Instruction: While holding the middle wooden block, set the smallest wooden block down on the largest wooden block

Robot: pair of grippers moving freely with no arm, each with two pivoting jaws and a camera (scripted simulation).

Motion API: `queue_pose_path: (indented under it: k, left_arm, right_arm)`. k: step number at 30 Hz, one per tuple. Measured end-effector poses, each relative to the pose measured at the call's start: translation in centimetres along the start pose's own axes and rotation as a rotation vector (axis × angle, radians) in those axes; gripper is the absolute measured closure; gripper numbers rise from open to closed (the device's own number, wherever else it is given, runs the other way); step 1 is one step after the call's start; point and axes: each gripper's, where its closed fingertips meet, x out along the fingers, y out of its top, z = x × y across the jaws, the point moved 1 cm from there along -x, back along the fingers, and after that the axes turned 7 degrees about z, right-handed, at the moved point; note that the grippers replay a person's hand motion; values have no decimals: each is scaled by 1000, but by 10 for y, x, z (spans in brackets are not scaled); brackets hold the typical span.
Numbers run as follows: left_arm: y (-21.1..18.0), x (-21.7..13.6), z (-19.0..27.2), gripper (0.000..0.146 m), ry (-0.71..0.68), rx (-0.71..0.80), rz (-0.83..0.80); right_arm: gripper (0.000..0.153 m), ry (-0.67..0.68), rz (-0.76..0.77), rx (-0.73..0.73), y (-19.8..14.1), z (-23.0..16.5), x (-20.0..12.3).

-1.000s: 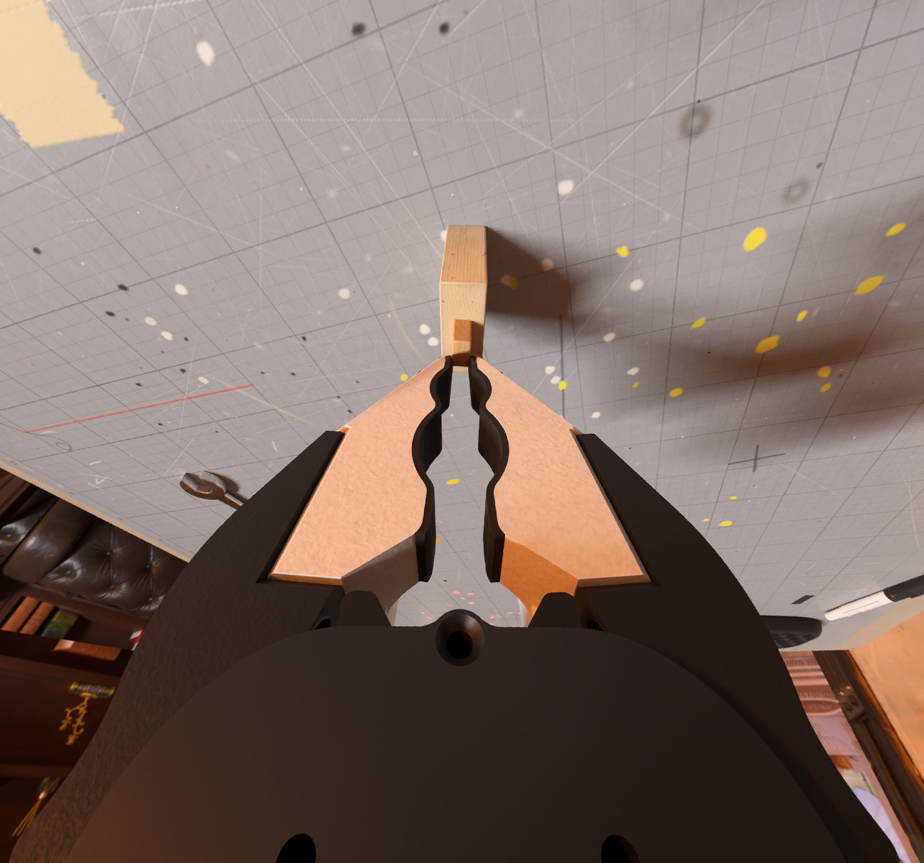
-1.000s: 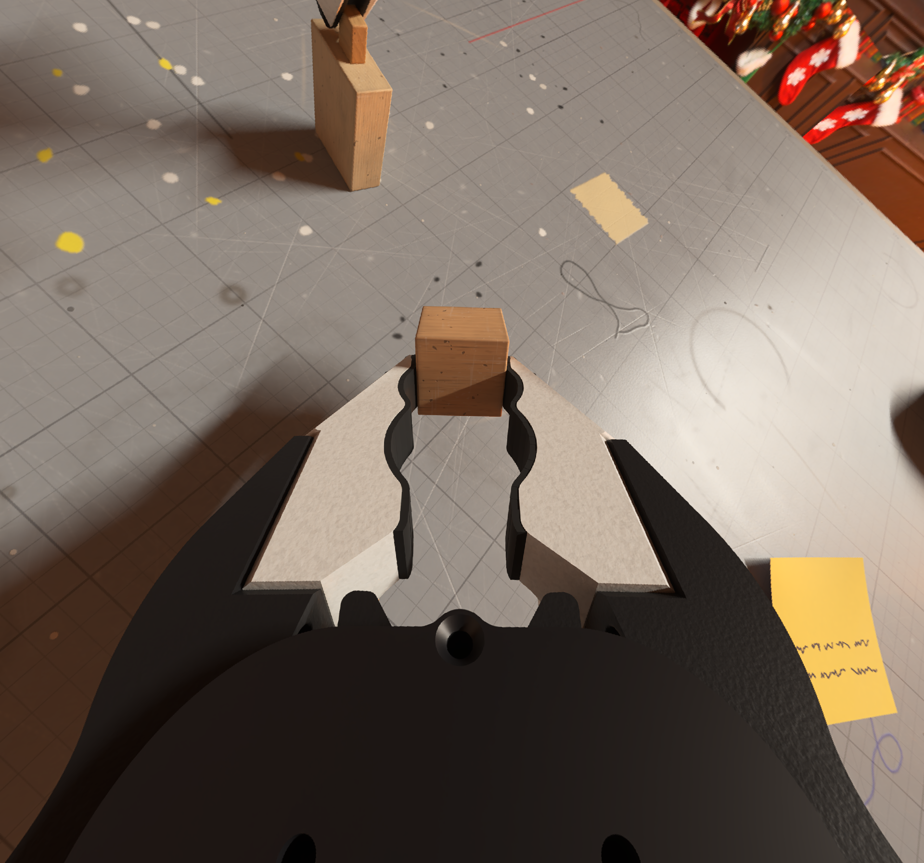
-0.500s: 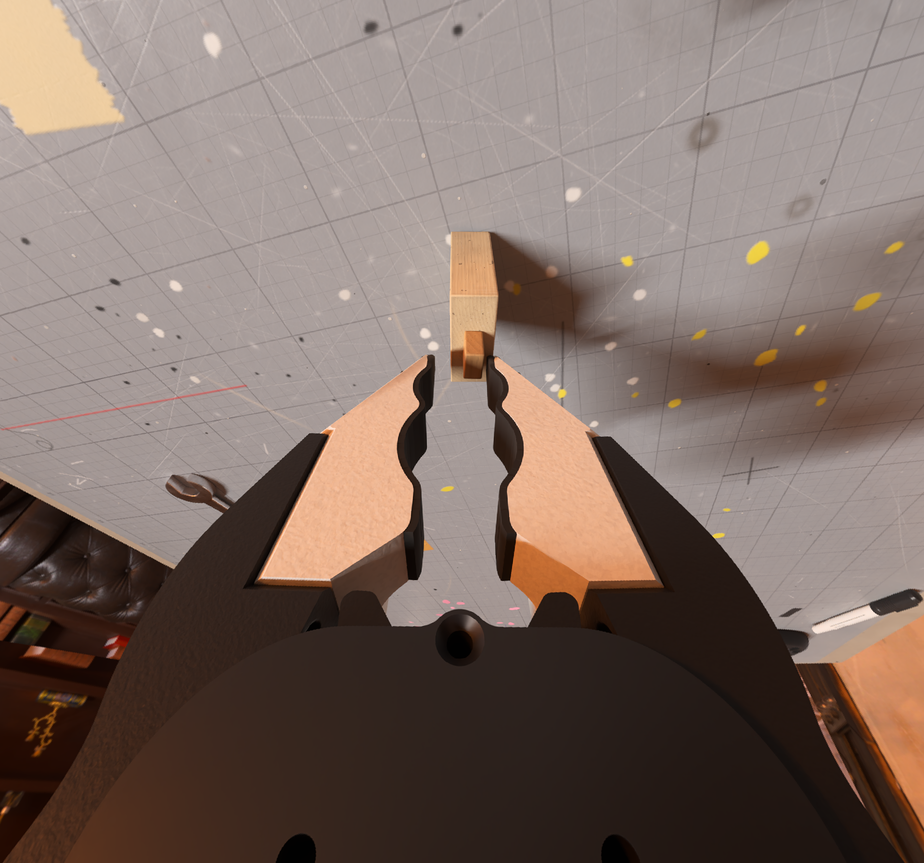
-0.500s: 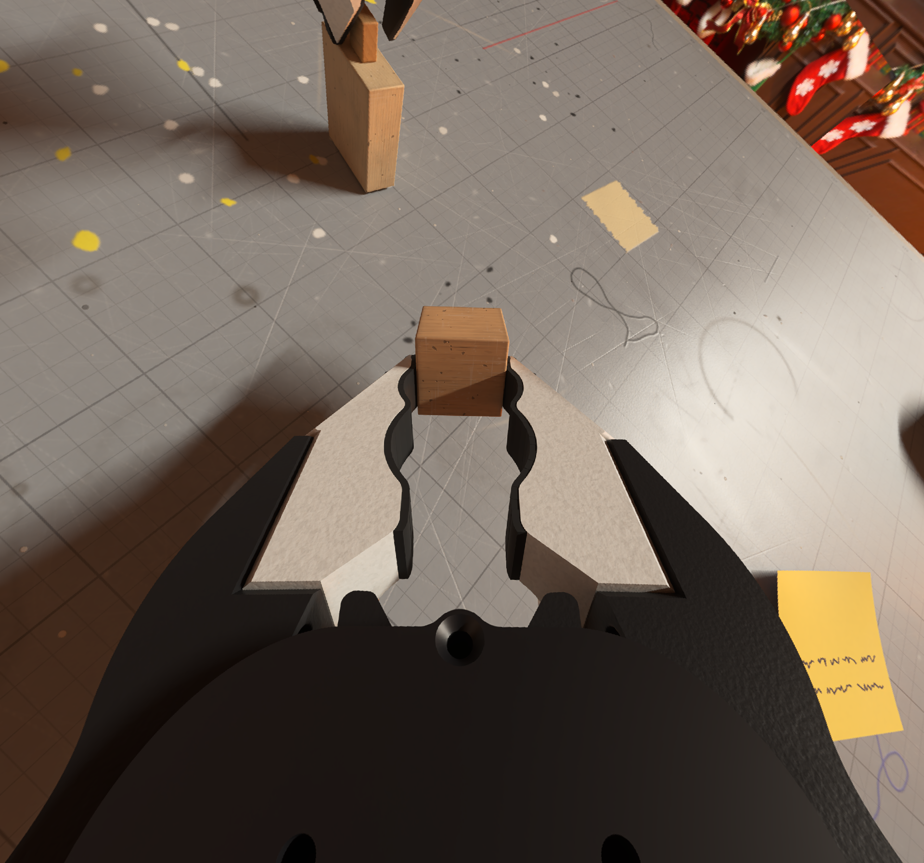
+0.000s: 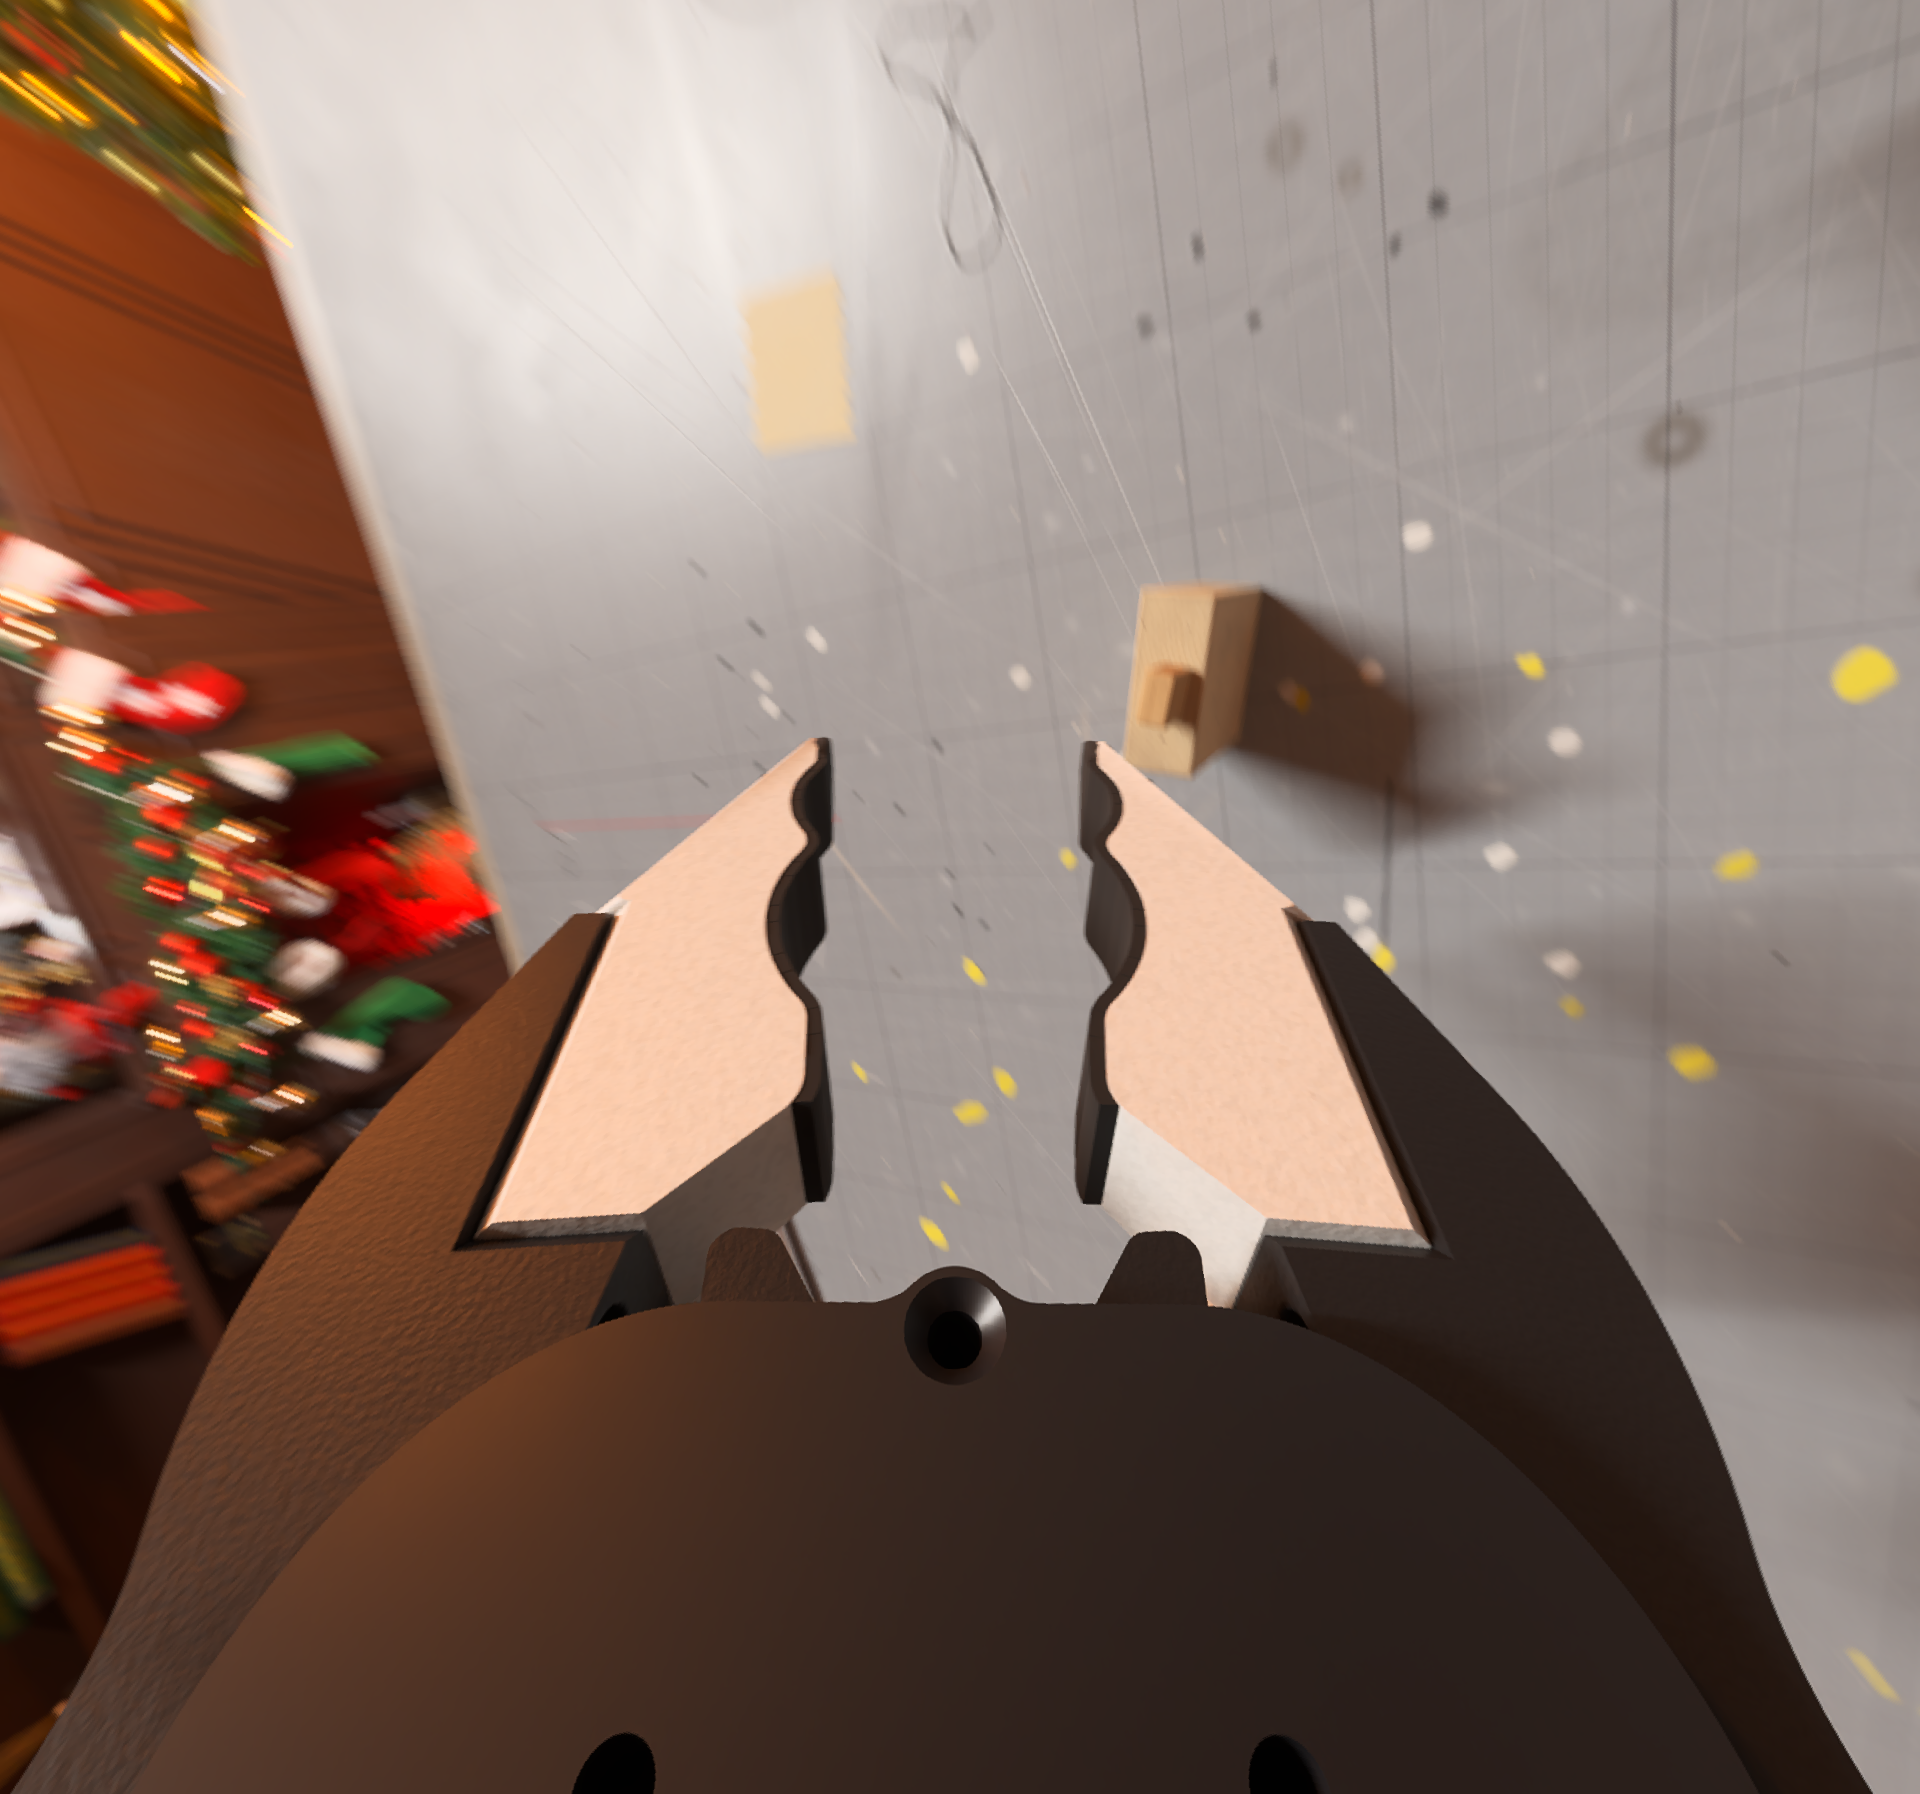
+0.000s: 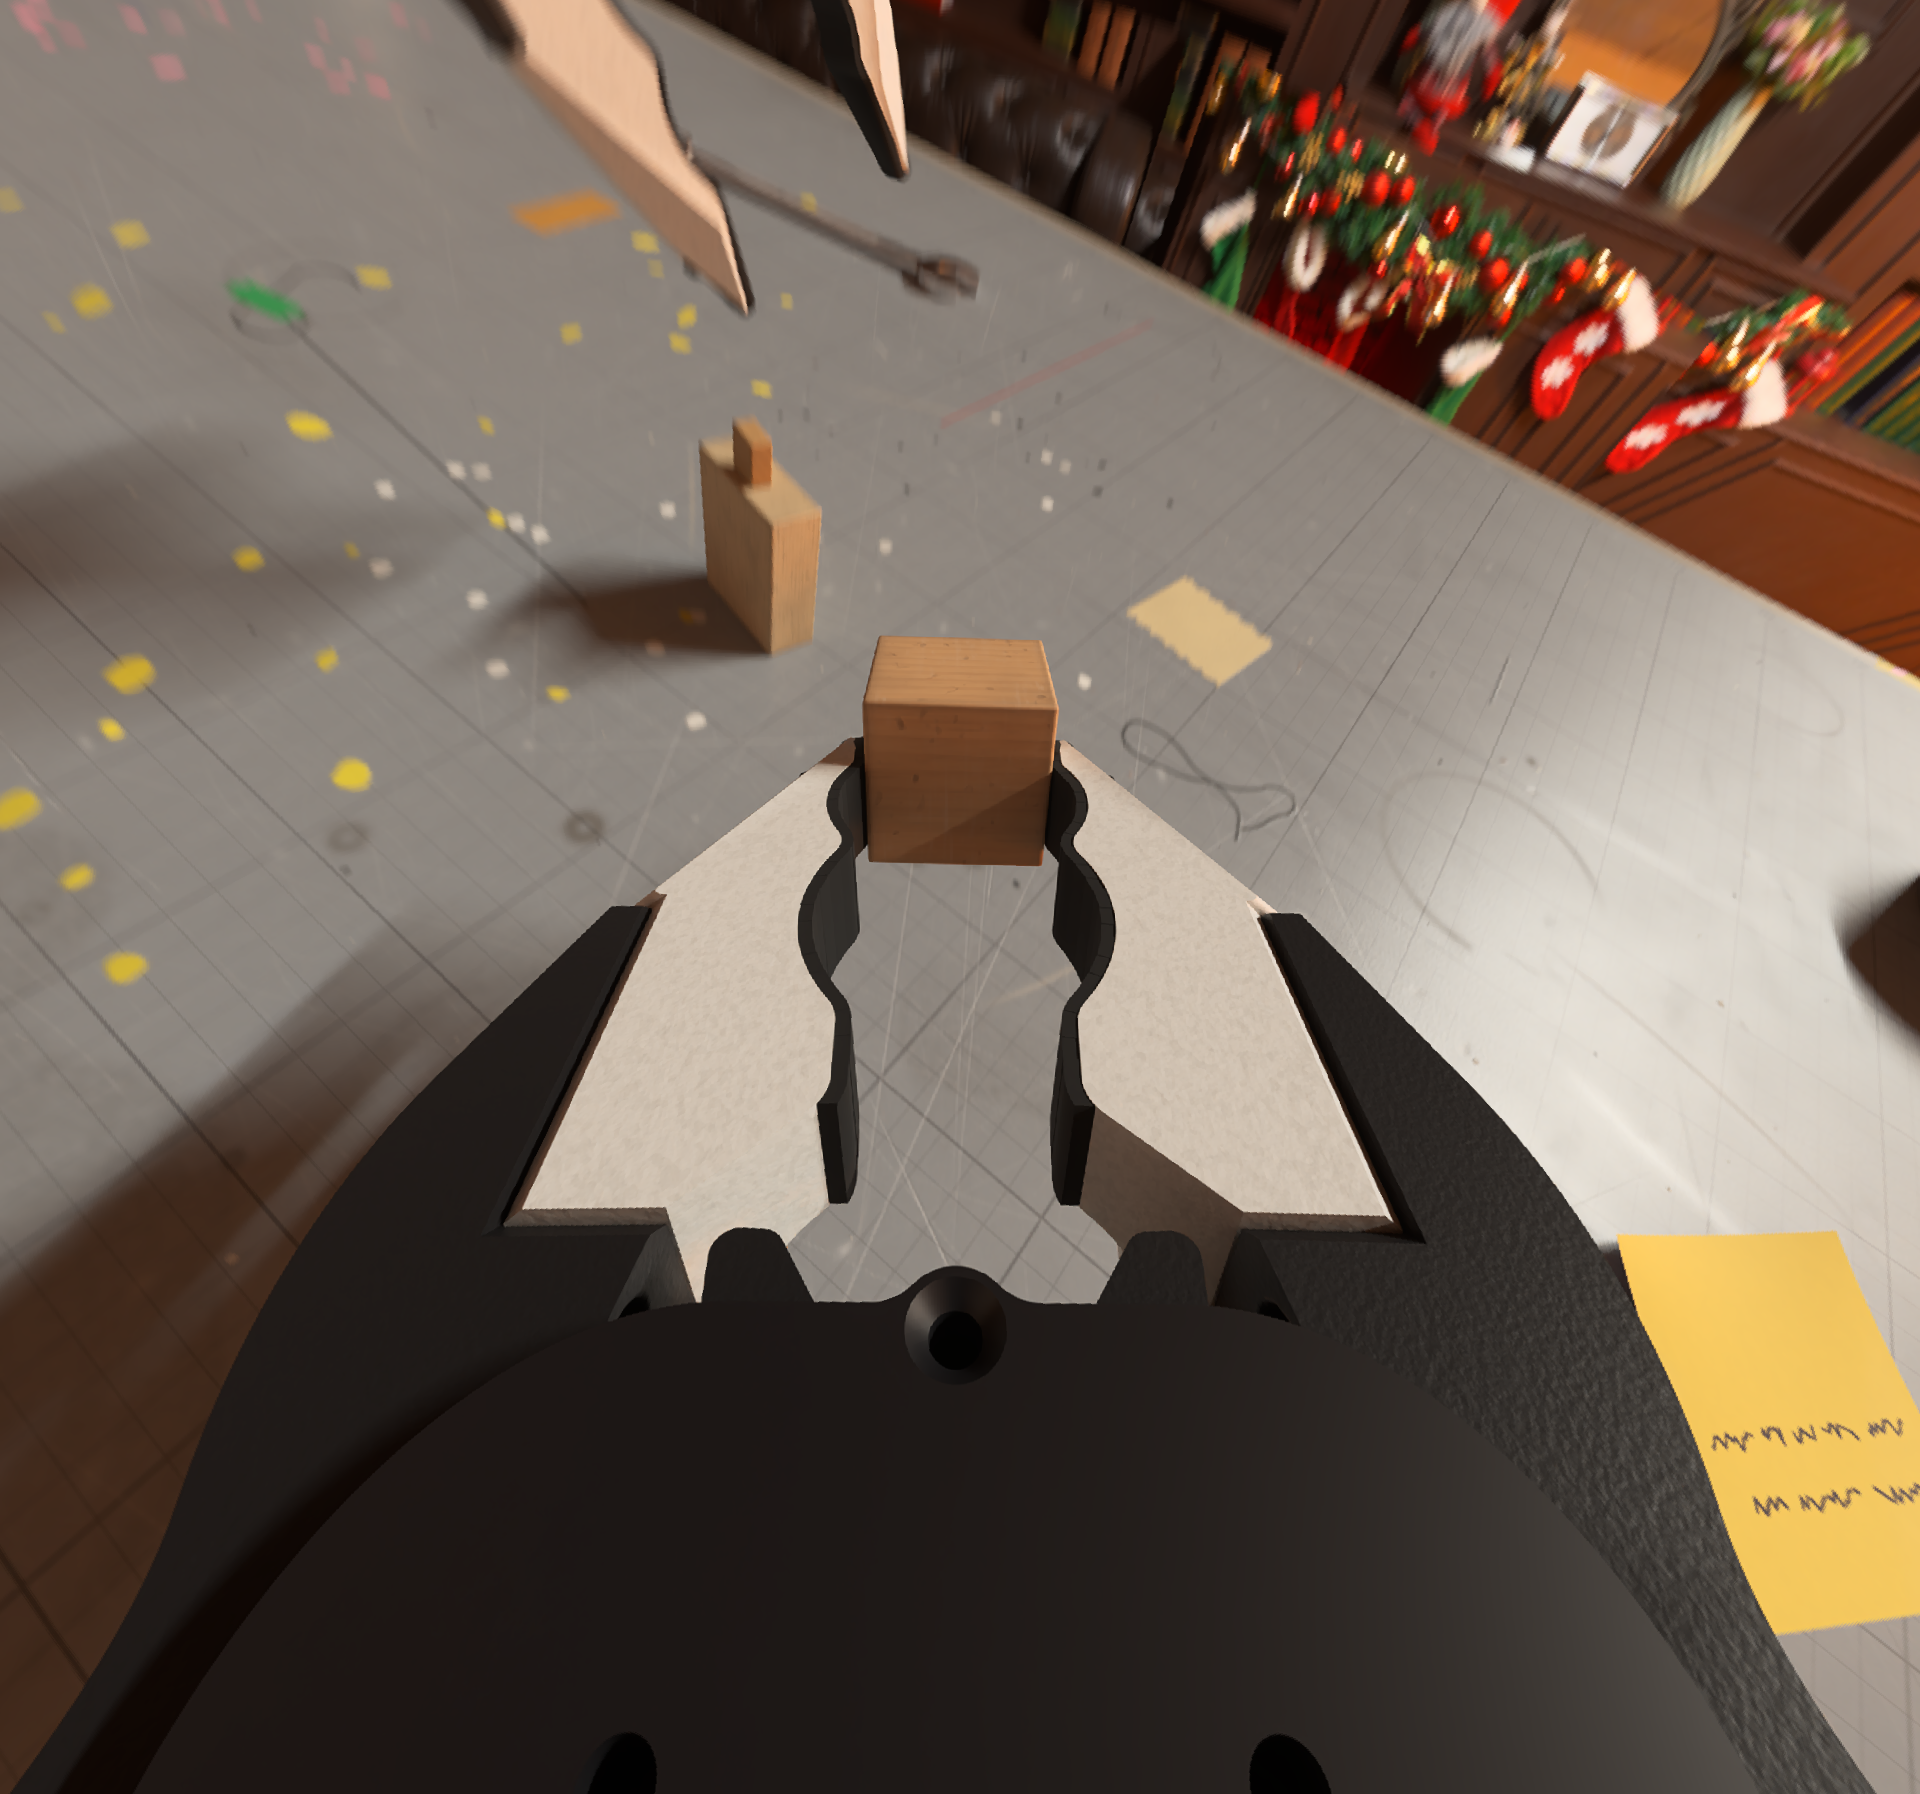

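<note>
On yellow note point(image 6: 1787, 1432): scribbled writing; right tool point(image 6: 958, 788) grips middle block point(image 6: 958, 752).

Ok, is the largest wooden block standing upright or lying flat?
Upright. The largest wooden block stands on its narrow end on the mat, with the smallest wooden block resting on its top face.

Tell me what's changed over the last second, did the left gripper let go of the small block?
Yes. The left gripper opened, released the smallest block and drew up and away; its jaws now stand wide and empty, clear of the stack. The smallest block rests on top of the largest block, which stands where it was on the mat. The right gripper stays shut on the middle block, held off the surface.
</note>
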Motion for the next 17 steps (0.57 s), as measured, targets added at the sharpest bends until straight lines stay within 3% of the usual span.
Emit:
queue_pose_path:
  k: [3, 7, 10, 15, 17]
  left_arm:
    - [33, -12, 0, 79, 192, 149, 232]
    - [71, -25, 11, 81, 502, 472, 446]
    - [84, -16, 33, 83, 548, 669, 470]
    - [99, -11, 44, 96, 693, 813, 495]
    - [102, -13, 46, 124, 746, 839, 507]
  right_arm:
    - [120, -2, 111, 44, 21, 1, -9]
    - [120, 38, 207, 112, 37, -1, -17]
    - [120, 75, 231, 137, 40, -5, -19]
    - [120, 150, 263, 143, 46, -16, -20]
    - [120, 180, 280, 135, 49, -21, -21]
